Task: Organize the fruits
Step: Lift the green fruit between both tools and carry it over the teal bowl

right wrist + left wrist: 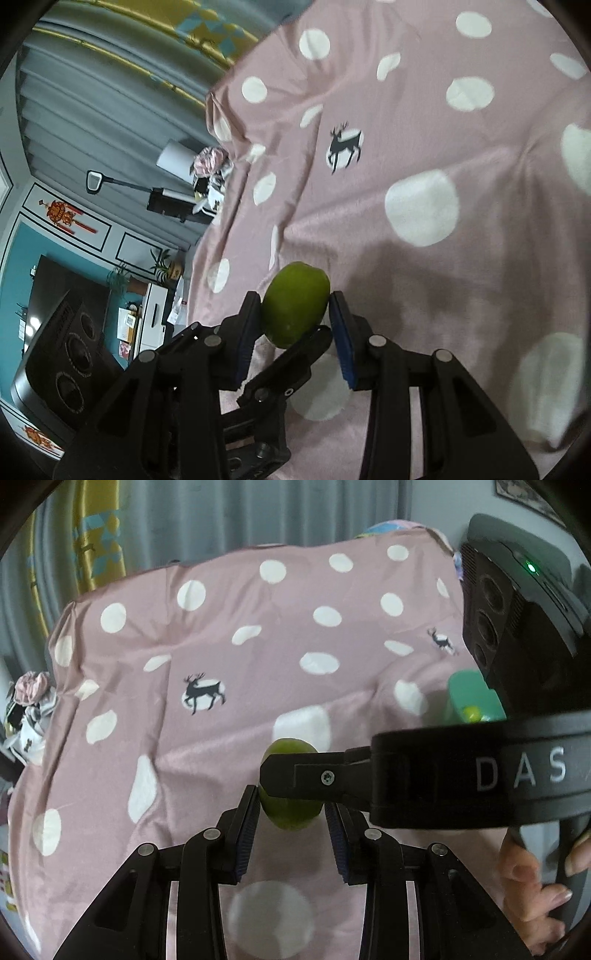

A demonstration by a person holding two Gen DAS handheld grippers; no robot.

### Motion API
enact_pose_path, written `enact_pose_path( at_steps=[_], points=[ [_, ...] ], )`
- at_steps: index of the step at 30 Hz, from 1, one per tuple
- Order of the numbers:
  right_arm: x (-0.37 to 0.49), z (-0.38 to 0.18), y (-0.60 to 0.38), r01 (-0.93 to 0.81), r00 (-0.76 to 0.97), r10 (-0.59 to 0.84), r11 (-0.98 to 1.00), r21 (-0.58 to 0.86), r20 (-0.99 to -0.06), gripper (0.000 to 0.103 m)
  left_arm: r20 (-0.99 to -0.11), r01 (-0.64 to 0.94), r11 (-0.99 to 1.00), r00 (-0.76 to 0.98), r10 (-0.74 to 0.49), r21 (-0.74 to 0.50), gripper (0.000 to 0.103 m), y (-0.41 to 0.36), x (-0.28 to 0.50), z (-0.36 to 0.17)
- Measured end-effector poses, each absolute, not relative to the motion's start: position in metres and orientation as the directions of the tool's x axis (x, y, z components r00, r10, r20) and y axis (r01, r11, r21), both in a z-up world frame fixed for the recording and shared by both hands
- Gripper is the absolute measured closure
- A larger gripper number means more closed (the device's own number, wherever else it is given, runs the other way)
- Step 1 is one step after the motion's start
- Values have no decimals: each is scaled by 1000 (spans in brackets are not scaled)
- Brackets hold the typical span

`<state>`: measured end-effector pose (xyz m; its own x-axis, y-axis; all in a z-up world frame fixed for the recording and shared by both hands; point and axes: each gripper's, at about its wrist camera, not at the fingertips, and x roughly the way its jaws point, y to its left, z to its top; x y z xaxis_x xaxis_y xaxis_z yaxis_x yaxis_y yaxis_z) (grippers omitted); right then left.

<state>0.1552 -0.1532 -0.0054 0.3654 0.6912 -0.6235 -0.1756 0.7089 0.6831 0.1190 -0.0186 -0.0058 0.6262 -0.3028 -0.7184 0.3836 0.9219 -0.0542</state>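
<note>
Both grippers appear to grip the same green fruit: the left gripper (290, 805) has its fingers (247, 812) against the fruit (291, 816) on either side, and in the right wrist view the right gripper (295, 317) is likewise clamped on the green fruit (295, 302), with a finger of the other gripper pressing in from below. The fruit hangs clear of the pink spotted bedcover (258, 627), blurred cloth beneath it. Judgement: a two-sided hold like this steadies a round, smooth-skinned thing that could roll out of one pair of flat pads, or it marks a handover from one gripper to the other; which of the two I cannot tell. A green container (469, 698) sits far right on the bed, a small yellow-green fruit (471, 712) in it, partly hidden by the right gripper's body. Likely the sorting place, hence the carry in that direction. A hand (532, 878) grasps the right gripper's handle, near right.
</note>
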Motion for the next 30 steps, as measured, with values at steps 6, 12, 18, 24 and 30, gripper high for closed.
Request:
enact_pose_path(
  at_steps=[6, 12, 18, 24, 30],
  points=[
    [146, 7, -184, -160, 399, 695, 695, 701, -598, 64, -701, 412, 910, 640, -316, -34, 67, -46, 109, 8],
    [127, 23, -217, -153, 453, 671, 707, 691, -586, 64, -686, 448, 893, 639, -347, -34, 67, -79, 97, 23],
    [108, 29, -263, -102, 512, 647, 699, 708, -565, 64, -684, 503, 864, 622, -381, -24, 67, -124, 84, 32],
    [83, 34, -316, -51, 566, 606, 702, 710, -559, 64, -688, 582, 813, 581, -435, -23, 67, -176, 72, 36],
    [62, 30, -366, 30, 610, 552, 701, 712, -569, 64, -698, 652, 757, 526, -486, -36, 67, -227, 63, 30]
  ],
)
